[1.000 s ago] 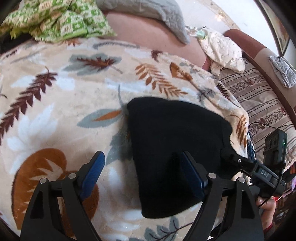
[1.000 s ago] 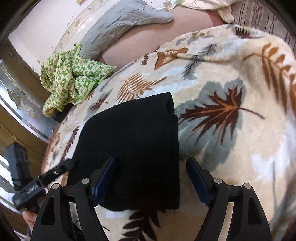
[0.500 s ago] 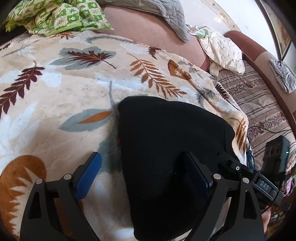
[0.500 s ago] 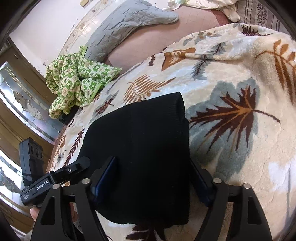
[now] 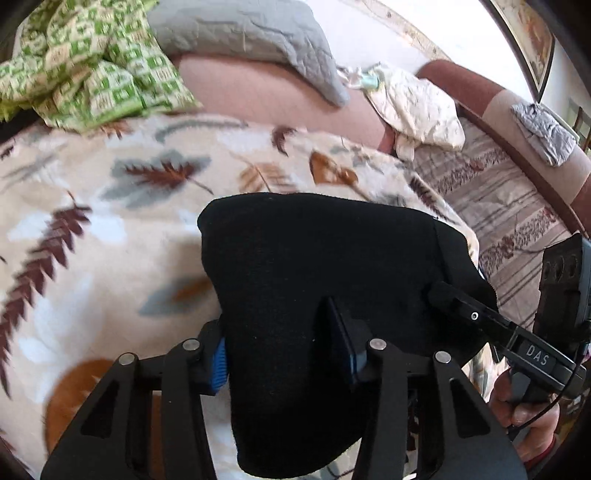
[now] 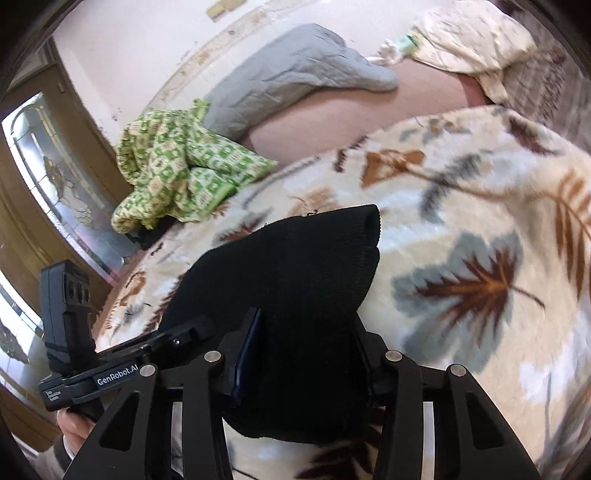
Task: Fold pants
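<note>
The black pants (image 5: 325, 266) lie folded into a compact bundle on a leaf-patterned blanket (image 5: 96, 236). My left gripper (image 5: 284, 354) has its blue-padded jaws closed in on the bundle's near left part. In the right wrist view the pants (image 6: 295, 273) fill the centre, and my right gripper (image 6: 303, 354) has its jaws closed in on the near edge. Each gripper shows in the other's view, the right one (image 5: 491, 325) at the bundle's right side, the left one (image 6: 122, 369) at its left side.
A crumpled green patterned cloth (image 5: 85, 66) and a grey quilted pillow (image 5: 255, 33) lie at the far edge. A cream pillow (image 5: 417, 107) and a striped sofa seat (image 5: 509, 206) are to the right. A wooden glass-panelled door (image 6: 48, 177) stands at the left.
Both grippers moved forward over the bundle and their jaws closed from wide open onto the black fabric. The bundle's near edge looks raised off the blanket.
</note>
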`<state>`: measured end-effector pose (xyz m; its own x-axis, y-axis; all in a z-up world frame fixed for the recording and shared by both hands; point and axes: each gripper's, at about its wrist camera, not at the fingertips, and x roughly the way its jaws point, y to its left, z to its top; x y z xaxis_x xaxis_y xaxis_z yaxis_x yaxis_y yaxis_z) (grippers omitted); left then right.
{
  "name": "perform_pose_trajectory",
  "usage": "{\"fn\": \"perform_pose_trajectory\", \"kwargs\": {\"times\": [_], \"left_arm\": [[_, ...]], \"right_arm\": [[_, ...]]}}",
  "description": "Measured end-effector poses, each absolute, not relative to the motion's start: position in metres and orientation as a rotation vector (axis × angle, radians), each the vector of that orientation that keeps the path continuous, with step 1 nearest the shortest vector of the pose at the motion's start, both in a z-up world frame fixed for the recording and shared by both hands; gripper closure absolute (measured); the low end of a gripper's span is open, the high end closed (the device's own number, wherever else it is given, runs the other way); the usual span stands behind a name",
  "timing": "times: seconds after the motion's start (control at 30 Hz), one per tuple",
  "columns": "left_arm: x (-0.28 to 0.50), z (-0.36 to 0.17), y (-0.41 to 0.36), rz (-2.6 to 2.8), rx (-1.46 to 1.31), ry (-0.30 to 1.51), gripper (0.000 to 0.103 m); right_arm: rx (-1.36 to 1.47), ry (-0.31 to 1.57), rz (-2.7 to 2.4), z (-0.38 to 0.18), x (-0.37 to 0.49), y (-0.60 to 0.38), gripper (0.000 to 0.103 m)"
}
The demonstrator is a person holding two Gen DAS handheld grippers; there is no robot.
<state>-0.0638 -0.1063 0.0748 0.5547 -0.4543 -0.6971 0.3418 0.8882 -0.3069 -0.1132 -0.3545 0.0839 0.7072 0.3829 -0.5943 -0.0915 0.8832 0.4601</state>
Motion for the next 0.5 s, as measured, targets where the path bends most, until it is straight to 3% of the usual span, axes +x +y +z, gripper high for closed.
{"fn": "perform_pose_trajectory", "kwargs": {"times": [0.23,0.5], "left_arm": [[-0.035,0.087,-0.087,-0.408,-0.121,0.83,0.058],[0.005,0.036,-0.082,-0.34,-0.1,0.947,0.055]], "right_arm": [[0.393,0.72,0.305,0.097,-0.074,-0.326,0.059],[0.395,0.825,0.276,0.054,-0.025,-0.315,0.056]]}}
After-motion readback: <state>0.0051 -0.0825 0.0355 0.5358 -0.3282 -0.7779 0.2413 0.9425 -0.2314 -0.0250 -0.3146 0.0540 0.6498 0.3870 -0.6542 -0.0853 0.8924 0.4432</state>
